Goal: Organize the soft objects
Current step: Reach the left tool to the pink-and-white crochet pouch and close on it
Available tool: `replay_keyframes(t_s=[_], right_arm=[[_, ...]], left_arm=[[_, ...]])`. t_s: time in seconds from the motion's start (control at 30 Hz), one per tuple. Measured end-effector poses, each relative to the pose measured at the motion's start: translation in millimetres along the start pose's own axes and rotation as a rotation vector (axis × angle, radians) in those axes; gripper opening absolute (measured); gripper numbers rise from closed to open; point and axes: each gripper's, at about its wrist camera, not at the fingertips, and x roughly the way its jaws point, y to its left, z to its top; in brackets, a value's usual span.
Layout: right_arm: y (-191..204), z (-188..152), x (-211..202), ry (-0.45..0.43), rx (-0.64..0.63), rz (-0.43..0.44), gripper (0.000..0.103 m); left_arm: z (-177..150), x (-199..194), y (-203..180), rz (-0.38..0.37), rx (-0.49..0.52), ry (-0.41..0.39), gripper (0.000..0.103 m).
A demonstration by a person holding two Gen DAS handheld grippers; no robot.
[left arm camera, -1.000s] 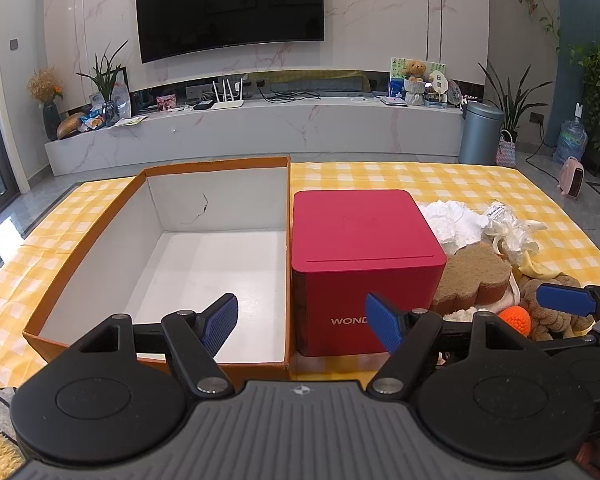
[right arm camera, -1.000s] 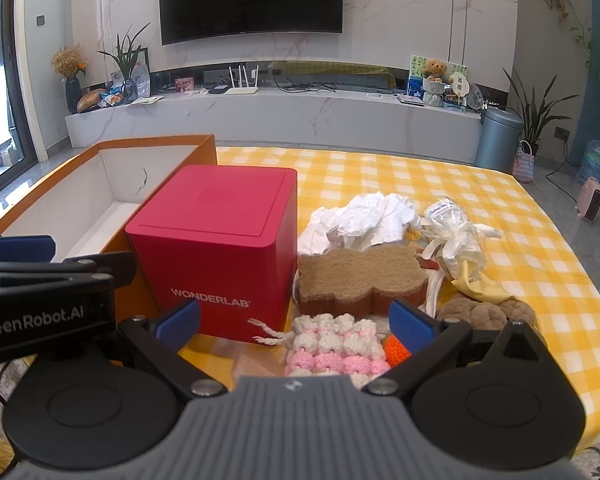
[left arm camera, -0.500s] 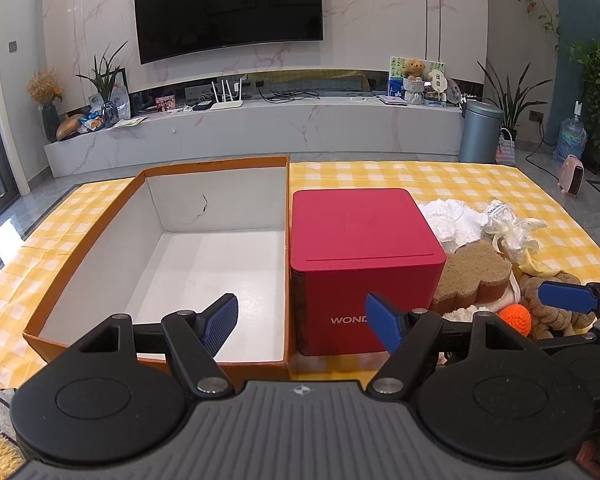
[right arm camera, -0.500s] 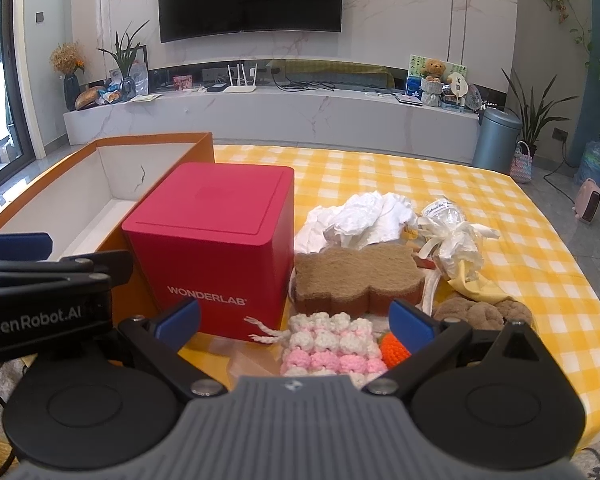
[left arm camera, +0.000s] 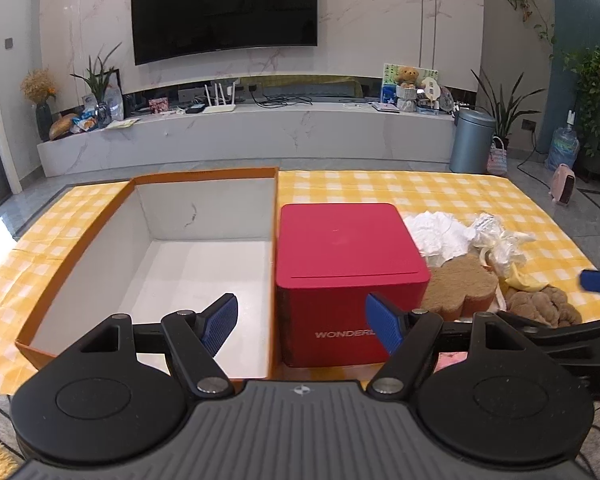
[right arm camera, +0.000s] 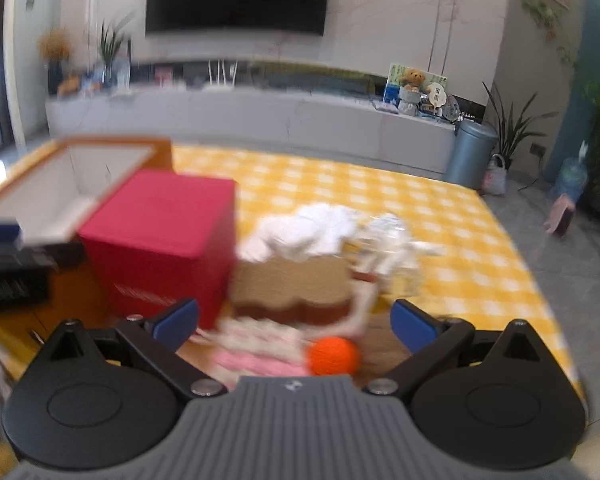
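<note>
A large black flat-screen television [left arm camera: 224, 10] hangs on the white marble-veined wall [left arm camera: 380, 12]. Below runs a long pale marble console [left arm camera: 260, 136], cluttered with small items. A grey cylindrical metal bin [left arm camera: 471, 140] stands on the glossy grey tiled floor [left arm camera: 596, 216], beside leafy potted plants [left arm camera: 504, 108]. Daylight enters from the left.

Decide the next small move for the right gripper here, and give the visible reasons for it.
Probably ease the right gripper down onto the orange ball and close. It is open and empty, the ball lies nearest between its fingers, and the orange-rimmed box beside the red box is empty.
</note>
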Motion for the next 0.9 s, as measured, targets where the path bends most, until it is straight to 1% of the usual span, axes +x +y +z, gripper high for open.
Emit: replay_keyframes(t_s=[0.07, 0.13, 0.17, 0.23, 0.27, 0.33, 0.4, 0.5, 0.57, 0.6, 0.63, 0.73, 0.8, 0.9], right_arm=[[-18, 3, -3, 0.014, -0.016, -0.062, 0.100], [-43, 6, -3, 0.036, 0.041, -0.112, 0.100], [-56, 7, 0, 0.063, 0.077, -0.114, 0.100], [-79, 6, 9, 0.150, 0.155, -0.113, 0.100], [-89, 3, 13, 0.174, 0.196, -0.125, 0.100], [-103, -4, 21, 0.198, 0.274, -0.140, 0.100], [-113, -12, 34, 0.218, 0.342, -0.122, 0.100], [-121, -24, 51, 0.247, 0.433, -0.102, 0.100], [-126, -29, 60, 0.274, 0.484, -0.113, 0.100], [-127, -30, 58, 0.268, 0.490, -0.124, 0.100], [-128, -30, 56, 0.252, 0.491, -0.129, 0.100], [-131, -30, 51, 0.215, 0.516, -0.106, 0.100], [-135, -32, 52, 0.217, 0.549, -0.099, 0.100], [-137, -35, 55, 0.226, 0.562, -0.100, 0.100]], left_arm=[[1, 2, -4, -0.017, 0.010, 0.006, 0.086], [1, 3, -9, -0.035, 0.021, 0.011, 0.086], [1, 4, -11, -0.044, 0.030, 0.016, 0.086], [-1, 4, -18, -0.073, 0.064, 0.031, 0.087], [-2, 4, -22, -0.091, 0.079, 0.034, 0.088], [-4, 5, -29, -0.122, 0.106, 0.050, 0.089], [-6, 10, -38, -0.160, 0.136, 0.079, 0.090], [-8, 20, -54, -0.232, 0.172, 0.142, 0.090], [-7, 31, -66, -0.288, 0.200, 0.197, 0.090], [-7, 36, -73, -0.302, 0.215, 0.225, 0.090], [-8, 41, -80, -0.310, 0.233, 0.246, 0.090], [-11, 53, -102, -0.296, 0.296, 0.267, 0.090], [-14, 62, -115, -0.283, 0.345, 0.292, 0.090], [-17, 74, -126, -0.273, 0.376, 0.321, 0.090]])
